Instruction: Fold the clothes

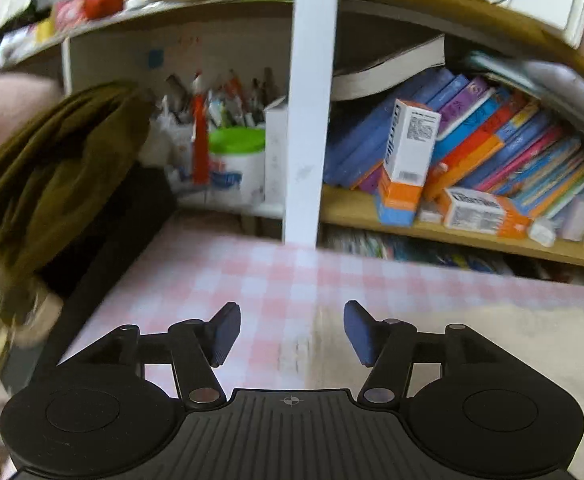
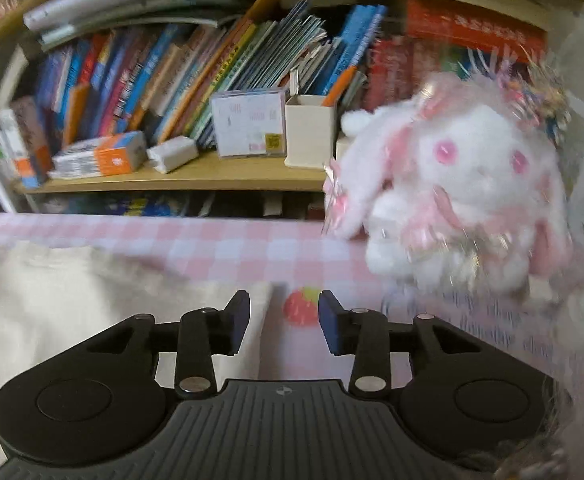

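Observation:
A cream cloth (image 2: 92, 280) lies flat on the pink checked tablecloth (image 2: 220, 240), its right edge under my right gripper's left finger. My right gripper (image 2: 284, 322) stands open just above that edge, nothing between its pads. In the left wrist view the same cream cloth (image 1: 471, 336) fills the lower right, its left edge running below the gap of my left gripper (image 1: 292, 330). The left gripper is open and holds nothing. The pink checked tablecloth (image 1: 232, 276) shows beyond it.
A dark olive garment (image 1: 52, 168) hangs at the left over something black. A white post (image 1: 309, 100) and shelves of books (image 1: 491, 148) stand behind the table. A white and pink plush toy (image 2: 451, 188) sits at the right, beside a strawberry print (image 2: 301, 306).

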{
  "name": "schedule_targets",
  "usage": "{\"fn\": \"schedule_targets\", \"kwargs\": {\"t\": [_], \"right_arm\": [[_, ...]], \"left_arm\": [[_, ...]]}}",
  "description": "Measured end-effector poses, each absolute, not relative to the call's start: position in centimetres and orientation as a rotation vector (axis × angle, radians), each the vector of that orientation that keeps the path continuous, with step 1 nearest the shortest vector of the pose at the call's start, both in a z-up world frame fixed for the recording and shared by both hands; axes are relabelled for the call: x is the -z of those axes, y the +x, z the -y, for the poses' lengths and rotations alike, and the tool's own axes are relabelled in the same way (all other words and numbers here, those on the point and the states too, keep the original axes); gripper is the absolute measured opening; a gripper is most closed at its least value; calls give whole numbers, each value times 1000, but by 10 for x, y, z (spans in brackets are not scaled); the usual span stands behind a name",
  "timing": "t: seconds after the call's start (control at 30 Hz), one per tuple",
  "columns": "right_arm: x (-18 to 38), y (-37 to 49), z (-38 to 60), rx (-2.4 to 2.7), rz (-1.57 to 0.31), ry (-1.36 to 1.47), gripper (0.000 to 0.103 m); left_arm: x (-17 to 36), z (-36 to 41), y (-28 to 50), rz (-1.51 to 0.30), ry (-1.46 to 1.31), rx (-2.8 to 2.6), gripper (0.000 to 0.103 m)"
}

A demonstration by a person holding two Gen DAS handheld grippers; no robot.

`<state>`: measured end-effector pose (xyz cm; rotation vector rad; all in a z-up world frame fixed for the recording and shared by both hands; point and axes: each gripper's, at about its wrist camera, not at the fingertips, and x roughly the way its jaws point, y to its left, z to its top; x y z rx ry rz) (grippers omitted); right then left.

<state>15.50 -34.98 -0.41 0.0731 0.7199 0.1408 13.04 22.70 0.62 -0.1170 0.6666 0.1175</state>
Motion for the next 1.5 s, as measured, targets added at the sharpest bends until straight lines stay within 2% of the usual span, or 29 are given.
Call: {"fn": "schedule_targets", "kwargs": {"t": [0.2,0.27,0.63,0.8,0.87,0.9,0.93,0.97,1.1,1.2,1.33,1.5], "right_arm": [[9,76,362,-174,-824,233,53],[13,51,355,-166,-855,243,61],[41,-26,344,-51,-972,607,63],[47,-34,346,1,-970,714,52],[50,-35,346,7,-970,752,38],[52,-34,346,8,-972,766,34],[55,-33,346,7,-977,778,23],[56,-31,345,0,-987,782,14],[25,-33,343,-42,-862,719,11],[0,-38,342,-67,-797,661,11],[32,-34,337,-52,-925,616,11],[56,-42,337,-30,-972,611,11]], "left_arm": [[10,-211,45,-764,-212,-108,58],[18,-206,24,-791,-253,-125,58],[45,-221,-15,-830,-553,-214,58],[52,-214,-12,-841,-641,-222,53],[53,-212,-9,-835,-675,-220,48],[53,-212,-8,-831,-695,-213,20],[52,-213,-7,-827,-716,-207,8],[52,-213,-6,-823,-736,-200,7],[9,-207,-15,-682,-681,-128,7],[12,-210,-20,-699,-664,-134,7],[53,-213,-21,-826,-659,-181,7],[58,-213,-29,-831,-656,-180,7]]}}
